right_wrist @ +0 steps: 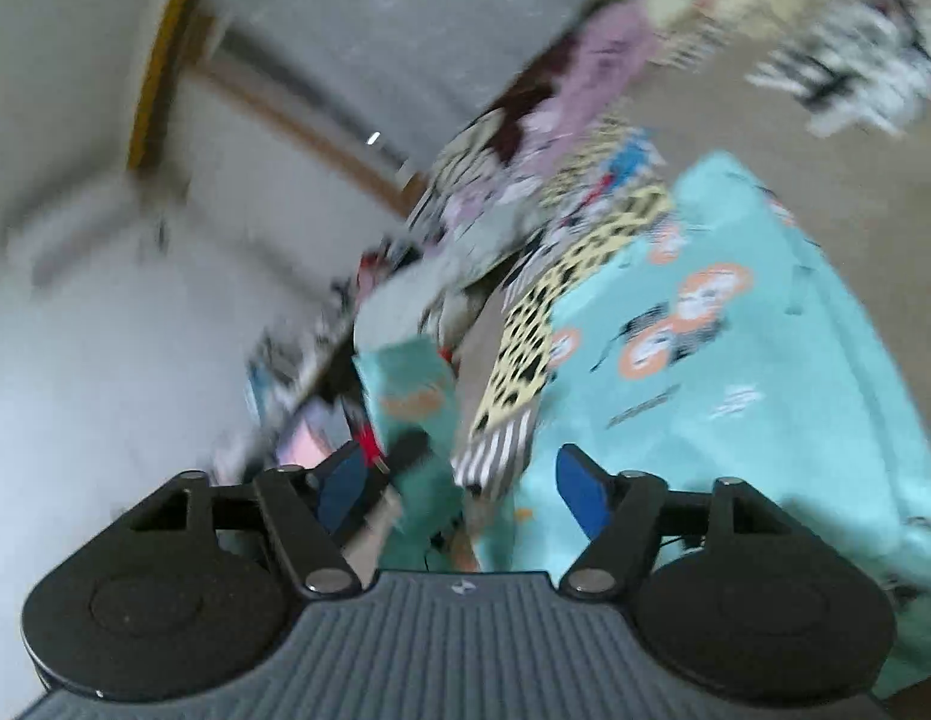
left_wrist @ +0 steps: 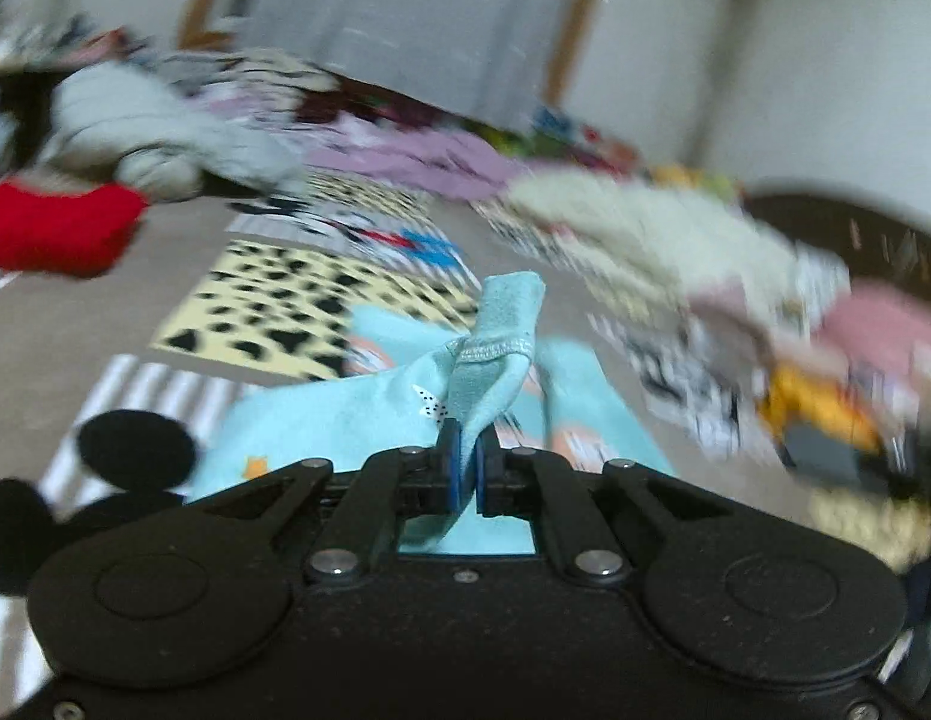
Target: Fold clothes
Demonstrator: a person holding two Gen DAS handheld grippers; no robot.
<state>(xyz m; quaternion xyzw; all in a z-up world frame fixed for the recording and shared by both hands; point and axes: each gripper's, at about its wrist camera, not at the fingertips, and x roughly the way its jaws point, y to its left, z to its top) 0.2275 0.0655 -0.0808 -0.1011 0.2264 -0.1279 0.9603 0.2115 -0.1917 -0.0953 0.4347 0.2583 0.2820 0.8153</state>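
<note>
A light blue garment [left_wrist: 357, 414] with orange cartoon prints lies on a patterned mat. My left gripper [left_wrist: 465, 468] is shut on a bunched hemmed edge of it [left_wrist: 501, 324], which sticks up past the blue pads. In the right wrist view the same garment [right_wrist: 735, 348] spreads to the right, with a fold of it [right_wrist: 411, 396] hanging between the jaws. My right gripper [right_wrist: 462, 486] is open, its blue pads [right_wrist: 579, 492] wide apart. Both views are blurred by motion.
A mat with leopard print [left_wrist: 285, 306] and stripes lies under the garment. Piles of clothes ring it: grey [left_wrist: 153, 126], red [left_wrist: 57, 228], purple [left_wrist: 429, 162], cream [left_wrist: 645, 222], pink [left_wrist: 879, 318]. A dark basket [left_wrist: 855, 234] stands at right. A wall and door frame [right_wrist: 165, 60] are behind.
</note>
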